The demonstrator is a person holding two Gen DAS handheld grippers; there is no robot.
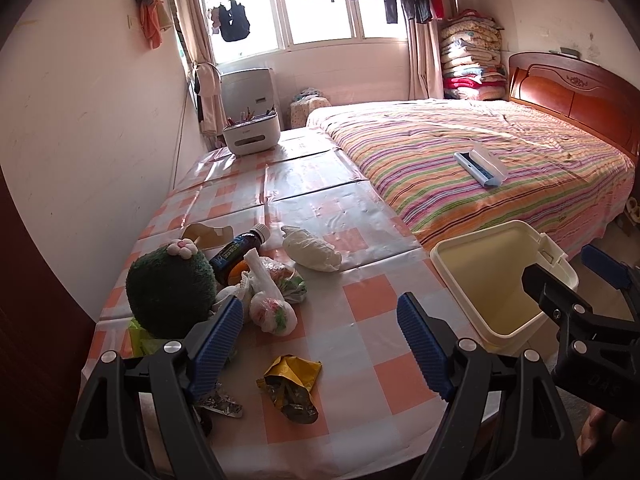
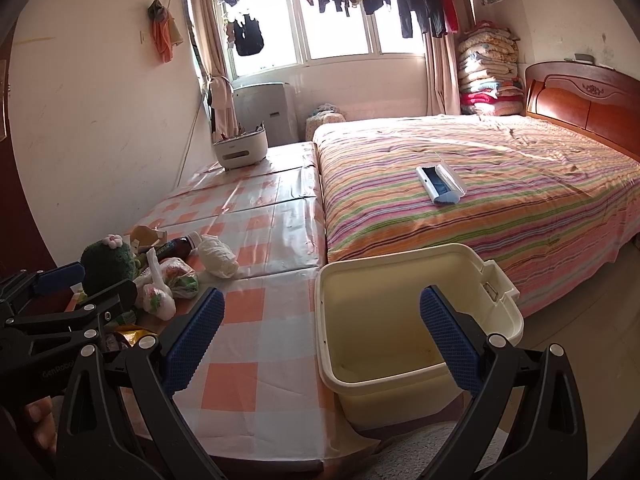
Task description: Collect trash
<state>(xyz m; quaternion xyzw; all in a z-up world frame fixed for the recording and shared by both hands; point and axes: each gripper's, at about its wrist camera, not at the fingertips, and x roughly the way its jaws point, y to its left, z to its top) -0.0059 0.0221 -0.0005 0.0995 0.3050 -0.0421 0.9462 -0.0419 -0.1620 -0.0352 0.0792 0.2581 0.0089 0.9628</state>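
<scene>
Yellow wrapper point(image 1: 290, 384): lying crumpled on the checked tablecloth point(image 1: 360, 344), closest to the lens, between the spread fingers of the left gripper point(image 1: 320, 344)
Left gripper: gaping wide, holding nothing
Foil scrap point(image 1: 222, 402): sitting just under the left blue pad
Tied plastic bags point(image 1: 272, 304): bunching beside a dark bottle point(image 1: 236, 252) and a green plush ball point(image 1: 170, 288)
White wad point(image 1: 312, 252): resting further back on the table
Cream bin point(image 2: 400, 320): standing off the table's edge, beside the striped bed point(image 2: 500, 200)
Right gripper point(image 2: 324, 340): hovering over the bin, fingers wide apart and empty
</scene>
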